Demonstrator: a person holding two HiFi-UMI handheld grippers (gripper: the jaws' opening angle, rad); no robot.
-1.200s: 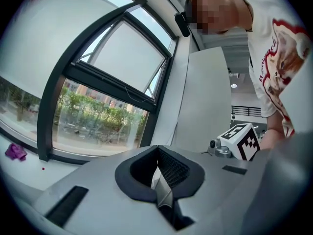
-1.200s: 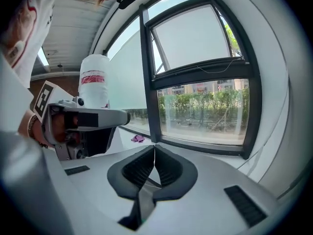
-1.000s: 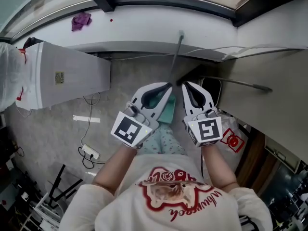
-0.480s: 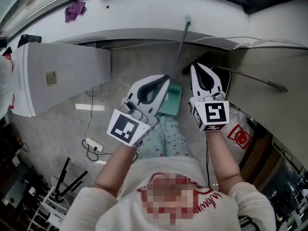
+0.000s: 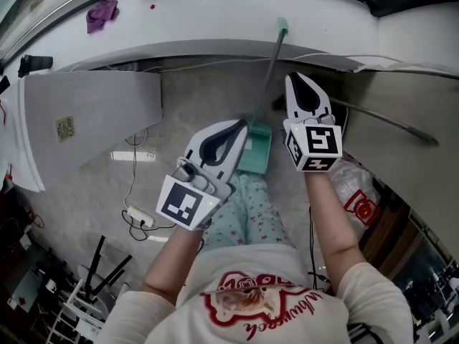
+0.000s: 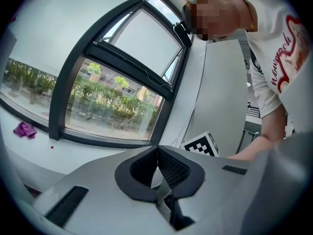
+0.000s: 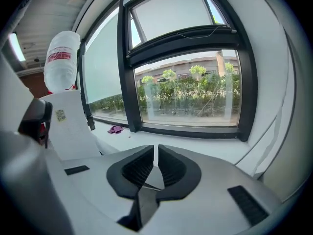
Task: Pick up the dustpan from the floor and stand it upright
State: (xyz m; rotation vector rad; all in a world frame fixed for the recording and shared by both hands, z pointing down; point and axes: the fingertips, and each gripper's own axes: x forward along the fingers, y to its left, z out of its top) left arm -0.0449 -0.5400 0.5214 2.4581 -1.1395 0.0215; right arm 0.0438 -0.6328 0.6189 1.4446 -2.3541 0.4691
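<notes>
Standing over a speckled grey floor (image 5: 188,100), a person holding the left gripper (image 5: 242,125) and right gripper (image 5: 294,77) clenched and empty, green dustpan (image 5: 256,153) on the floor between them, long handle reaching toward the white window ledge (image 5: 215,20), purple cloth (image 5: 101,14) on that ledge, power strip (image 5: 140,217) off left.

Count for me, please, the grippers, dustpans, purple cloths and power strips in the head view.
Grippers: 2 (left gripper, right gripper)
Dustpan: 1
Purple cloth: 1
Power strip: 1
Total: 5
</notes>
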